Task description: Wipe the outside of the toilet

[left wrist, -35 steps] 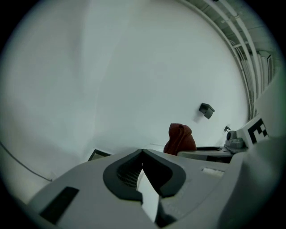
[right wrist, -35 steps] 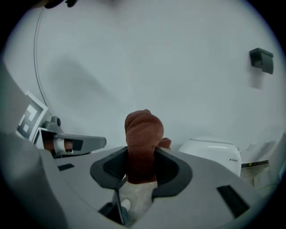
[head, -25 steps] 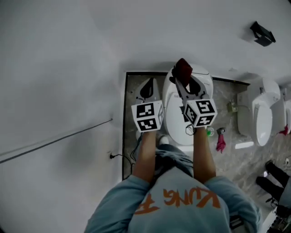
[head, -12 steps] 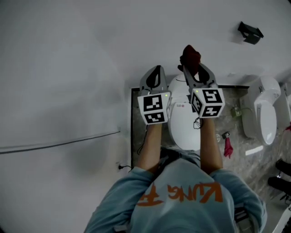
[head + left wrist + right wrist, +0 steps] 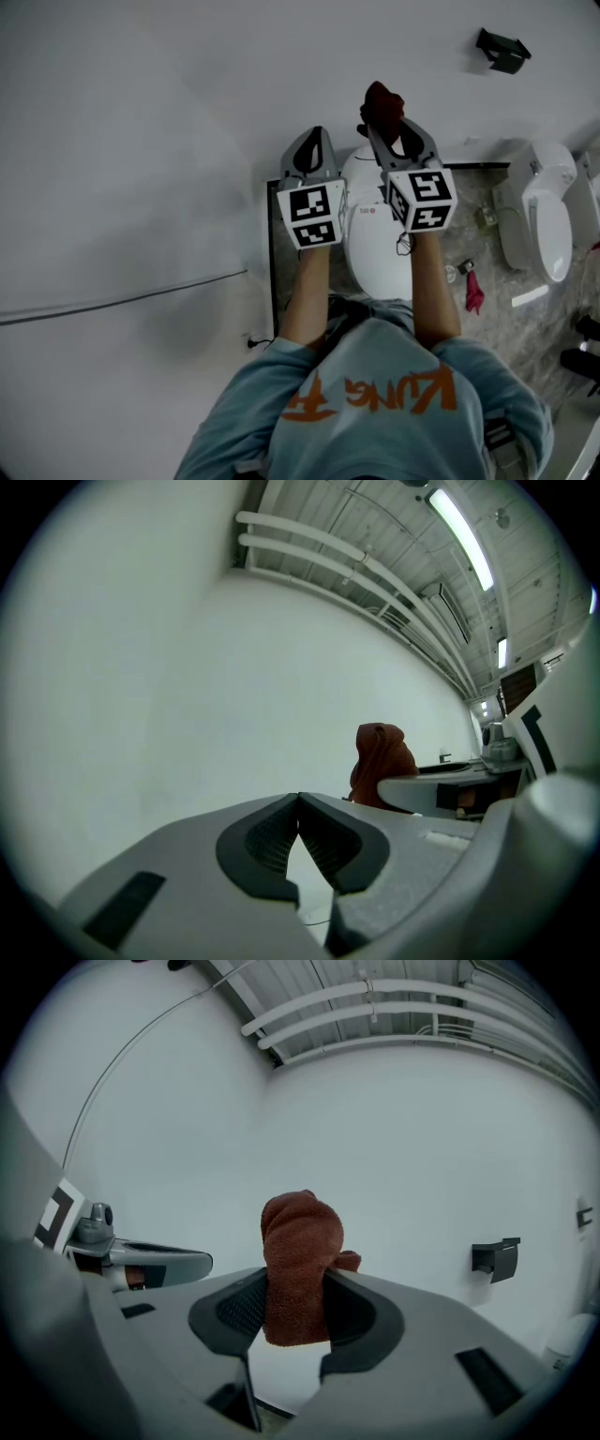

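Observation:
A white toilet [image 5: 375, 248] with its lid down stands below me against the white wall. My right gripper [image 5: 386, 122] is raised in front of the wall above the tank and is shut on a dark red cloth [image 5: 382, 103], bunched upright between the jaws [image 5: 298, 1279]. My left gripper [image 5: 309, 150] is held beside it at the toilet's left, shut with nothing in it [image 5: 298, 803]. The red cloth [image 5: 380, 761] also shows in the left gripper view, to the right. Both grippers are lifted off the toilet and point at the wall.
A second white toilet [image 5: 544, 220] stands at the right on the marbled floor [image 5: 487, 309]. A pink rag [image 5: 473, 292] and small bottles [image 5: 462, 269] lie between the two. A black holder [image 5: 502, 49] is fixed on the wall. A cable [image 5: 122, 298] runs along the left wall.
Both grippers have risen from over the toilet lid up toward the wall, the right one still carrying the red cloth. My view has shifted a little to the left.

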### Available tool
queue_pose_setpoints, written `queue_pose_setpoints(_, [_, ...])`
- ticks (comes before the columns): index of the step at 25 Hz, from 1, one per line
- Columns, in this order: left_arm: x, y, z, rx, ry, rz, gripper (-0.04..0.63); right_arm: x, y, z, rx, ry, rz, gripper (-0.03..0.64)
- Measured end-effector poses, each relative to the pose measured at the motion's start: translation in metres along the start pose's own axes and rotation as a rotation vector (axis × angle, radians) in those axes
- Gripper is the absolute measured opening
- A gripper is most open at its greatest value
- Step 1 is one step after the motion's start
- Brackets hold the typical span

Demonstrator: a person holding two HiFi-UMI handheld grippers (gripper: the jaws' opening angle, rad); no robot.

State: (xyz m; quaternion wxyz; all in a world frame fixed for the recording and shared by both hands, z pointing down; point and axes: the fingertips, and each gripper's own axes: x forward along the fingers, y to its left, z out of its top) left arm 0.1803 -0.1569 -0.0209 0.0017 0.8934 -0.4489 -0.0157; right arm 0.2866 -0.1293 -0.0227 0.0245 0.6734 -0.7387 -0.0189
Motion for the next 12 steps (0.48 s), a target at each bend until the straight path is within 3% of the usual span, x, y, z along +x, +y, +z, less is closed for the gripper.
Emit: queue_pose_setpoints(12, [-0.005, -0.012, -0.006, -0.010, -0.022, -0.046, -0.002, -0.006, 0.004, 0.009, -0.034, -0.052, 0.034, 0.160])
